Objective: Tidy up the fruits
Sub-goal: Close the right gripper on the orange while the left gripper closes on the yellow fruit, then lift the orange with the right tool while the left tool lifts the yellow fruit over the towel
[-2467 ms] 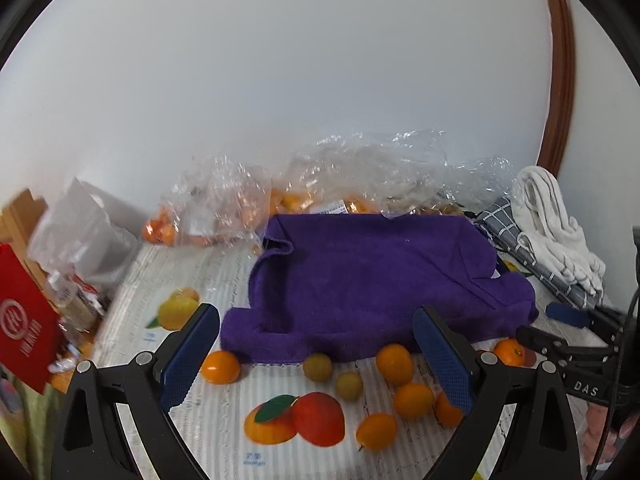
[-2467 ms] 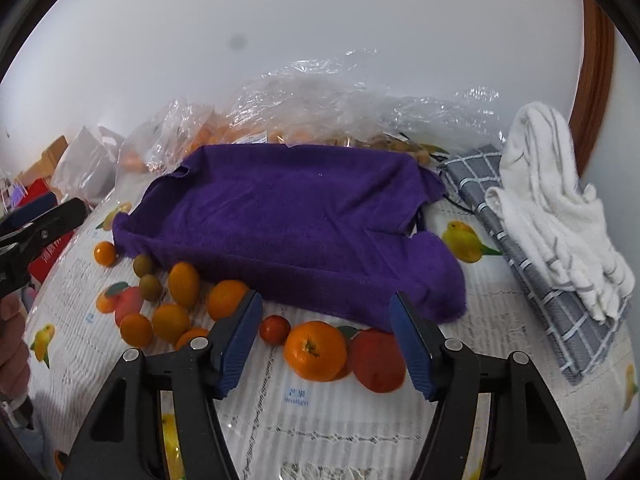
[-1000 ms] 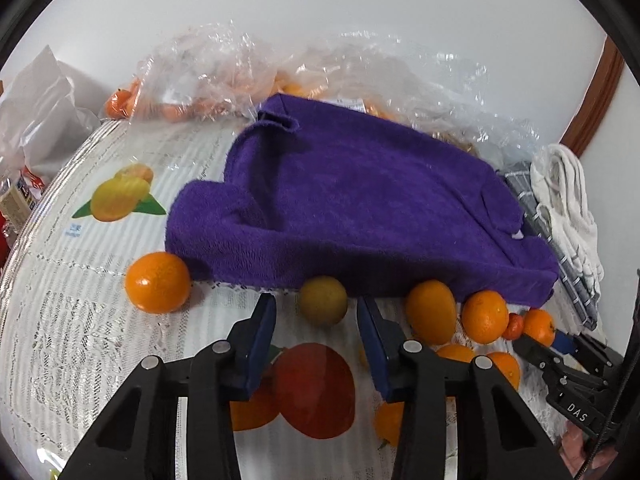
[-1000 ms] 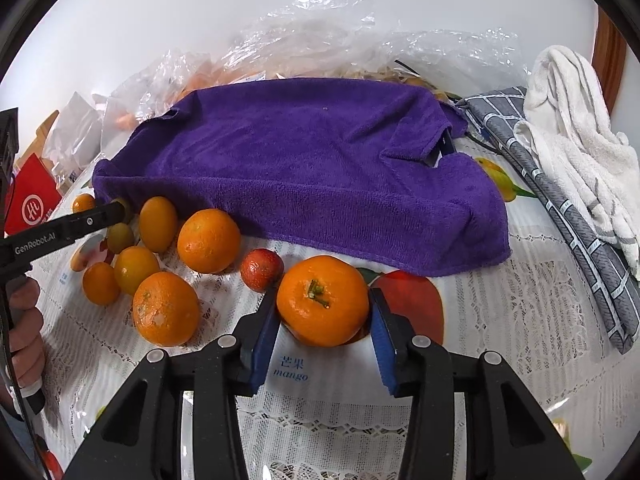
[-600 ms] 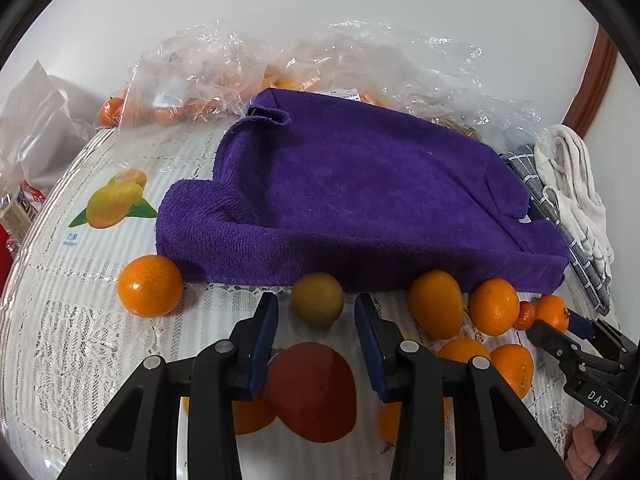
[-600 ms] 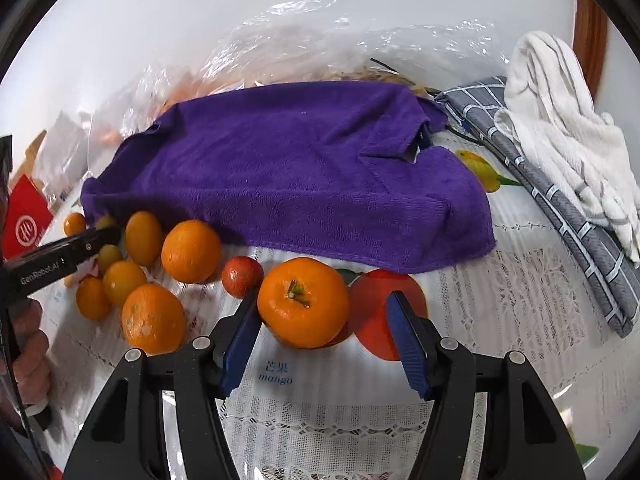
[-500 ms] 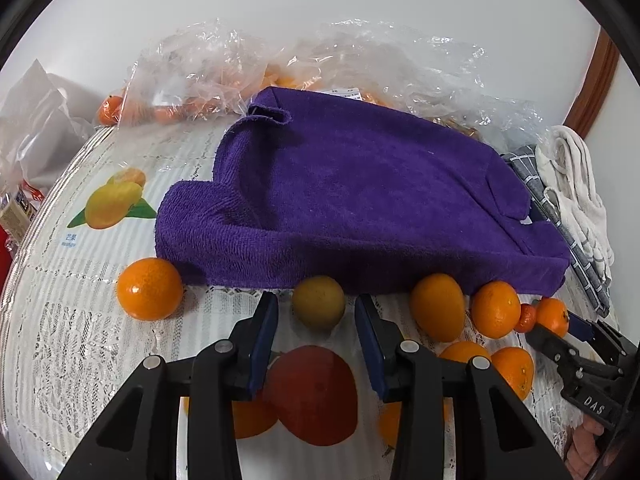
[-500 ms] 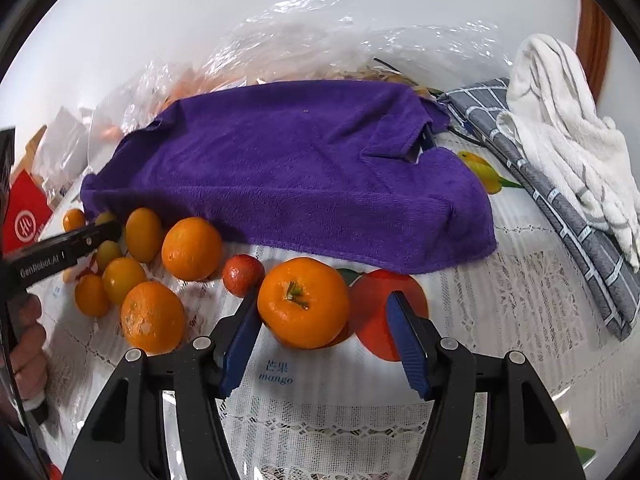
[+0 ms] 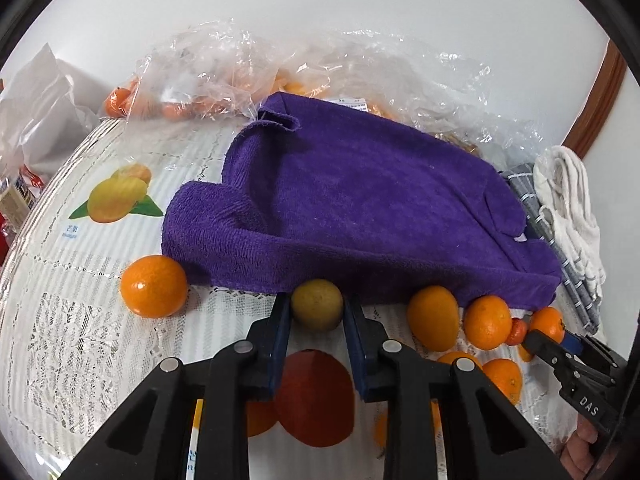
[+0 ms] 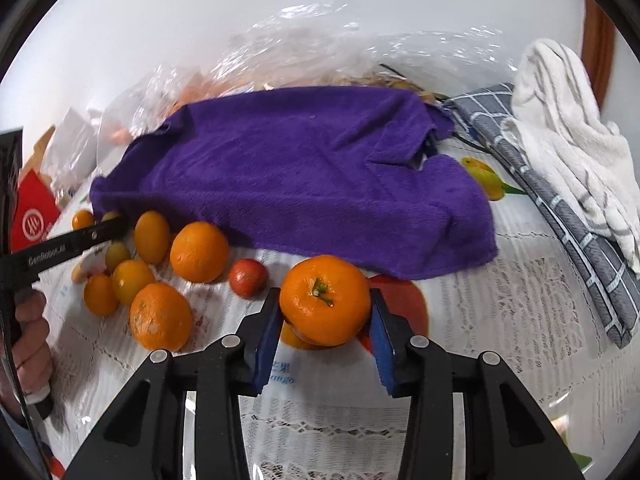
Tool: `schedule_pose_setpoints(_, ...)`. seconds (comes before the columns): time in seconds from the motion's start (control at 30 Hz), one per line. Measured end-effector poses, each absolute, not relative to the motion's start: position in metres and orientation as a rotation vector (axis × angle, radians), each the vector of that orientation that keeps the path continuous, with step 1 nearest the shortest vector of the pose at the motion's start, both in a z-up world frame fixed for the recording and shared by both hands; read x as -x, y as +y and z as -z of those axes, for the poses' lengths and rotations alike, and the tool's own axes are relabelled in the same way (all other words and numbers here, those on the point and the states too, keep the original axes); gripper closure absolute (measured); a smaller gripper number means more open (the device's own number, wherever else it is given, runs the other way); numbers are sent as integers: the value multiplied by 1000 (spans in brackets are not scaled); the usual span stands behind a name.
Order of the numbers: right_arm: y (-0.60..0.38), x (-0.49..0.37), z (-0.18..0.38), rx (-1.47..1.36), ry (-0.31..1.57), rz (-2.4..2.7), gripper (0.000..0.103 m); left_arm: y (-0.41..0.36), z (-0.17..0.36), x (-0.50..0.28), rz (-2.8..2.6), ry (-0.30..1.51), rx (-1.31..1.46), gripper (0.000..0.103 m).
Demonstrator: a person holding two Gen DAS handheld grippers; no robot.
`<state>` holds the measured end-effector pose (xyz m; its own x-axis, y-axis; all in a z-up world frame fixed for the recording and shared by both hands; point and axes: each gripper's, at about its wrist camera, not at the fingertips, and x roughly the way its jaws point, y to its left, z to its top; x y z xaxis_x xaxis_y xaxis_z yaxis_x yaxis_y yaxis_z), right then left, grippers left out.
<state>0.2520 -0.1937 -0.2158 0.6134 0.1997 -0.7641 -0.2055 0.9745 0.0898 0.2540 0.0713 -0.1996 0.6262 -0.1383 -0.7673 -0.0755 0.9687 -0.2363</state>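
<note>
Plain white wall (image 9: 360, 8), brown wooden trim (image 9: 596, 92), lace tablecloth (image 9: 80, 340) with printed fruit

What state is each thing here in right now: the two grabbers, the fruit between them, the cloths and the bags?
Left gripper: shut on the yellow-green fruit.
Right gripper: jaws closing, pads against the stemmed orange.
Purple towel: spread out, near edge draped down to the tablecloth.
White towel: bunched on the grey checked cloth.
Clear plastic bags: crumpled, oranges inside.
</note>
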Motion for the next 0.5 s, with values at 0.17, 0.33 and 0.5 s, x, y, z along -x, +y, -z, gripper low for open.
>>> schedule_pose_setpoints(0.17,-200,-247,204,-16,824,-232,62,72,189,-245,75,860,277,78)
schedule_pose_setpoints(0.33,-202,-238,191,-18,759,-246,62,66,173,-234,95,786,258,78)
schedule_pose_setpoints(0.5,-202,-234,188,-20,729,-243,62,54,161,-226,73,721,171,78)
